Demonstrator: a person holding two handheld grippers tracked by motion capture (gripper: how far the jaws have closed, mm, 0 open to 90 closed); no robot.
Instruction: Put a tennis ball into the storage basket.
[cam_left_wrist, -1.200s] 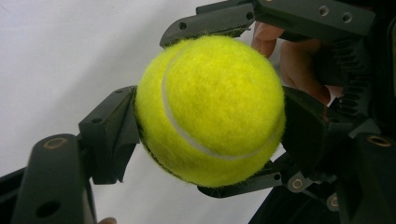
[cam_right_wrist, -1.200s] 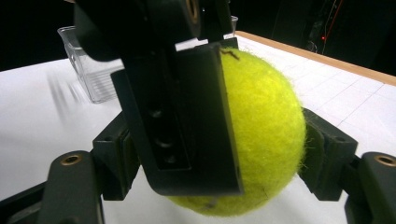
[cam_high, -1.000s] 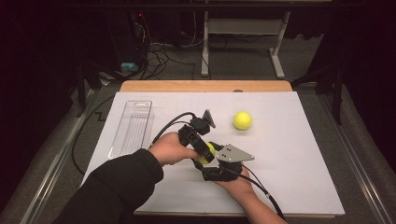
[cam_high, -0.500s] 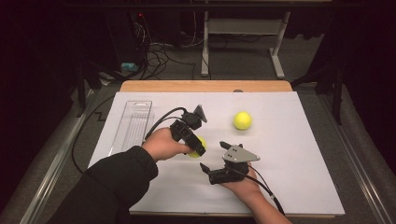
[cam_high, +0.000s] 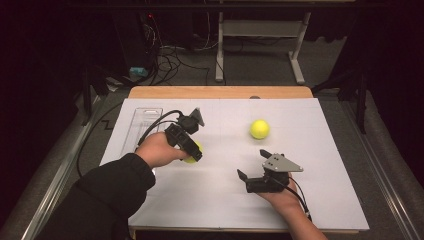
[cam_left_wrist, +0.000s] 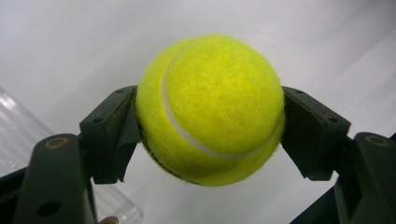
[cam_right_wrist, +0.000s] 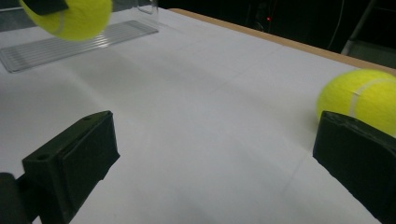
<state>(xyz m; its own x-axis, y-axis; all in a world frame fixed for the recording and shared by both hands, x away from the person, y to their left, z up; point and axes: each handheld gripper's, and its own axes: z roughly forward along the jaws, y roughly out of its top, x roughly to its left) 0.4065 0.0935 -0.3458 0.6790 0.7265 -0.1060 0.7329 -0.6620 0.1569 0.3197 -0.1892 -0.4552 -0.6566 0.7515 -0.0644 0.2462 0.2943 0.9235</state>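
Since a second ago I'm pulling my grippers apart: left gripper (cam_left_wrist: 210, 140) clamping tennis ball (cam_left_wrist: 209, 109) above the sheet, right gripper (cam_high: 254, 163) spread wide, empty, second ball (cam_high: 259, 129) sitting beyond it.

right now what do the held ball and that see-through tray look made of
Ball in the left gripper: fuzzy yellow felt with a white curved seam, likely over rubber, as on a tennis ball. Tray: clear, glossy, ribbed, probably hard plastic or acrylic.
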